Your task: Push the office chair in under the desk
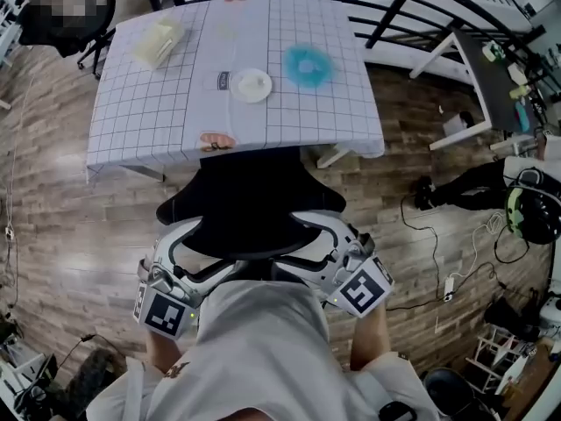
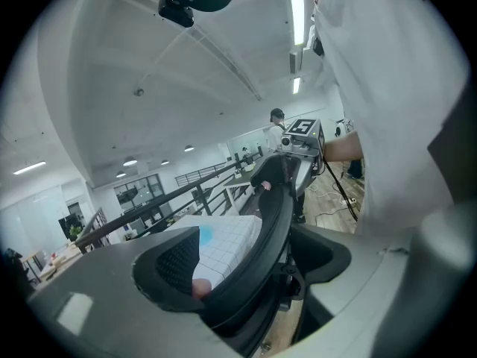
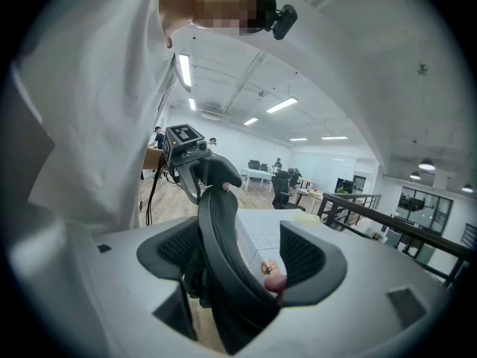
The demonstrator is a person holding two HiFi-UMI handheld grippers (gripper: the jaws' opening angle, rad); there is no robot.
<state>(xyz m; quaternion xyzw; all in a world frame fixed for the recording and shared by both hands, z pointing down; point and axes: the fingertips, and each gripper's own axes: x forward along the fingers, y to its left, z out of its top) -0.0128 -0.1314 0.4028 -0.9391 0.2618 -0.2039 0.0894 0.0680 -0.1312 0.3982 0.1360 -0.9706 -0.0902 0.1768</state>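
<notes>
Head view: office chair (image 1: pixel 254 222) just near of the desk (image 1: pixel 149 112), seat front already under the near edge, backrest rim running left to right. Left claw (image 1: pixel 186 251) and right claw (image 1: pixel 336 239) spread wide, straddling opposite rim ends, unclamped. Desk dead ahead, far; equally placed for an even push.

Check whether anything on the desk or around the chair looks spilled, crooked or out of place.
Nothing looks spilled or tipped. The chair sits roughly centred at the desk, its front edge already under it. The one odd spot is a blurry blue patch on the desk: it could be a stain or an object, I cannot tell.
</notes>
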